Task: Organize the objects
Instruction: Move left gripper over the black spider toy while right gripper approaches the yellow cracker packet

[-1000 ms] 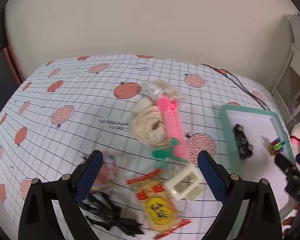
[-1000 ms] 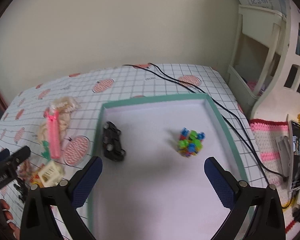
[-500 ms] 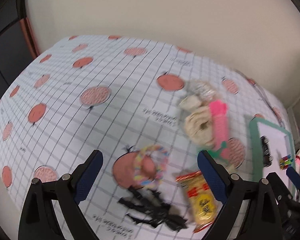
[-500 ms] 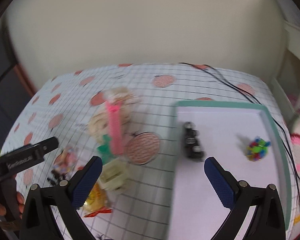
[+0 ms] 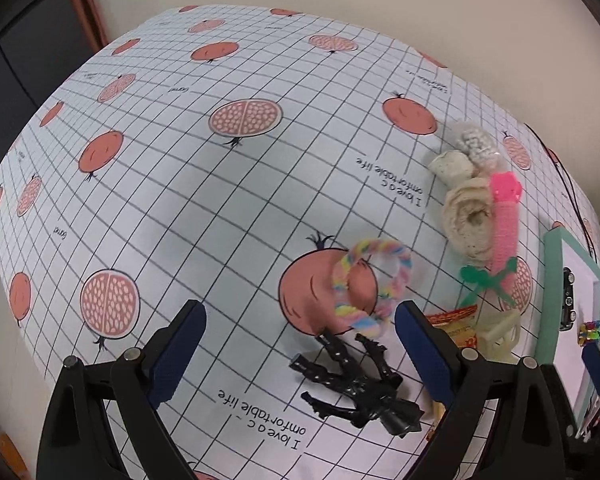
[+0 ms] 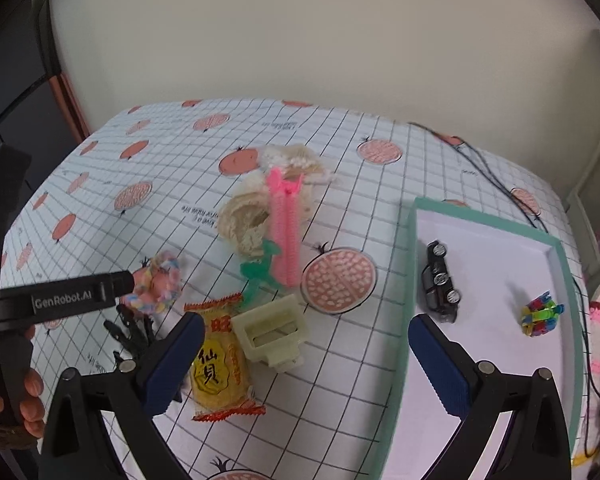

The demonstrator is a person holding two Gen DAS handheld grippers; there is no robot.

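A teal-rimmed tray (image 6: 414, 264), right of the right gripper (image 6: 304, 364), already holds a toy car (image 6: 438, 282), so sorted items seemingly belong there. Both grippers are held wide open, empty. A pastel ring (image 5: 370, 286) lies between the left gripper (image 5: 298, 354) jaws, probably targeted.

Black tool (image 6: 300, 354), blue pads (image 6: 440, 368), GenRobot.AI lettering

Tablecloth (image 5: 228, 184), white with a dark grid and pomegranate prints, covering the whole table. Plain cream wall (image 6: 300, 40) behind it. Black cable (image 6: 496, 184) trailing across the far right corner of the cloth. Dark cabinet (image 5: 24, 68) at left; white shelf (image 6: 592, 188) at right.
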